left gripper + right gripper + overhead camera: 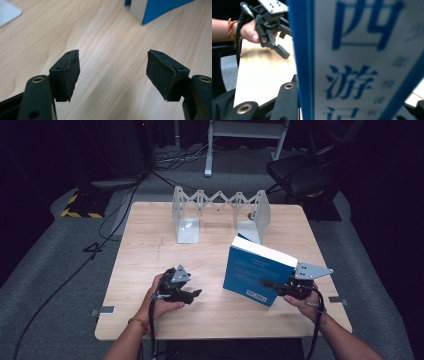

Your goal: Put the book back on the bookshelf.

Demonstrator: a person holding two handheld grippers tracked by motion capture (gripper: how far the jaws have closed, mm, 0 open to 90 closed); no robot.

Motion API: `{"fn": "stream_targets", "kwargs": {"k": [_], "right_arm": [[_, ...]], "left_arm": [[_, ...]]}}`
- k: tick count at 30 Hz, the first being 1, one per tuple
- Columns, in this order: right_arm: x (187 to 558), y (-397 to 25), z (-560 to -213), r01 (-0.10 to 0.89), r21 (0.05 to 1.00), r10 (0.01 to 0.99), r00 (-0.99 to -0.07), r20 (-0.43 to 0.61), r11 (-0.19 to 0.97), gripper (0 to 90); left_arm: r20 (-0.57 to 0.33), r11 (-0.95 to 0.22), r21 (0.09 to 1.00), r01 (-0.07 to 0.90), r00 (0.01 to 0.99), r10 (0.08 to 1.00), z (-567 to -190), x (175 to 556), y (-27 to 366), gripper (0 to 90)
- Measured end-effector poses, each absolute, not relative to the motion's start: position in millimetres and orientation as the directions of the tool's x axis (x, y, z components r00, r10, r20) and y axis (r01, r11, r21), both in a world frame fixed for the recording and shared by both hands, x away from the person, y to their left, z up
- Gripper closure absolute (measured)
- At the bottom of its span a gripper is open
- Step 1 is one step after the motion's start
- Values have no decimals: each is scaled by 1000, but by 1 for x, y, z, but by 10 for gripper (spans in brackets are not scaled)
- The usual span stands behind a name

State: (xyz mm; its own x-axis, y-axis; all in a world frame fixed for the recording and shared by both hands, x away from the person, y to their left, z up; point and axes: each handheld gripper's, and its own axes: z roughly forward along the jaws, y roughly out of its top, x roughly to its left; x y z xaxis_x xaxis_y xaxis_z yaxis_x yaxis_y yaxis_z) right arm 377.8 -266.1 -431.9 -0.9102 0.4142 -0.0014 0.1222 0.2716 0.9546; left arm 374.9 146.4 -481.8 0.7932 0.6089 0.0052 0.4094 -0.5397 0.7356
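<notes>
High view: book (258,270) upright, tilted.

Perhaps a dark chair (300,172) behind table (150,250).

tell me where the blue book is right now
In the high view the blue book stands on the table's right half, gripped by the right tool, in front of the metal rack.

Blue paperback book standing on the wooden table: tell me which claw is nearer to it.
Right. The right claw grips the blue paperback book; the left claw rests apart, to its left.
</notes>
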Motion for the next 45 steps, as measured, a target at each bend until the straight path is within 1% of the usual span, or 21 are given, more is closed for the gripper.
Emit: {"fn": "stream_targets", "kwargs": {"k": [2,4,5,6,8,9,13,15,18,22,30,39,45], "right_arm": [[379,-266,-431,122,953,420,-908,-6,276,619],[379,-266,-429,113,950,420,-907,-20,290,620],[379,-265,-429,109,950,422,-906,-25,292,620],[378,-265,-427,104,949,418,-908,-32,298,620],[378,-266,-427,98,949,420,-907,-38,298,620],[378,-265,-426,96,949,419,-907,-41,301,620],[381,-266,-426,99,950,426,-904,-38,295,620],[382,-266,-426,102,952,433,-901,-35,289,620],[384,-266,-425,94,951,443,-895,-50,296,620],[386,-266,-426,99,949,453,-890,-51,299,620],[392,-263,-421,92,945,460,-885,-66,313,621],[400,-261,-414,89,946,491,-867,-81,313,622],[412,-258,-411,77,943,511,-853,-105,323,623]], "left_arm": [[-1,-546,716,434,783,622,-486,375,153,262],[13,-541,703,462,752,660,-491,376,156,262],[-19,-517,699,494,735,677,-493,379,159,263],[-29,-509,694,509,726,687,-495,380,159,261],[-15,-517,691,506,724,690,-494,382,161,236],[-34,-505,693,515,723,690,-494,383,162,222],[-20,-507,683,526,707,707,-498,383,163,208],[-14,-505,669,545,689,725,-501,384,164,160],[-23,-490,674,553,679,734,-502,385,167,157],[-20,-486,687,540,683,730,-504,385,168,146],[-20,-480,689,544,676,737,-504,385,166,145],[-20,-478,689,545,673,739,-504,385,166,145],[-20,-478,688,546,673,739,-504,385,166,145]]}}
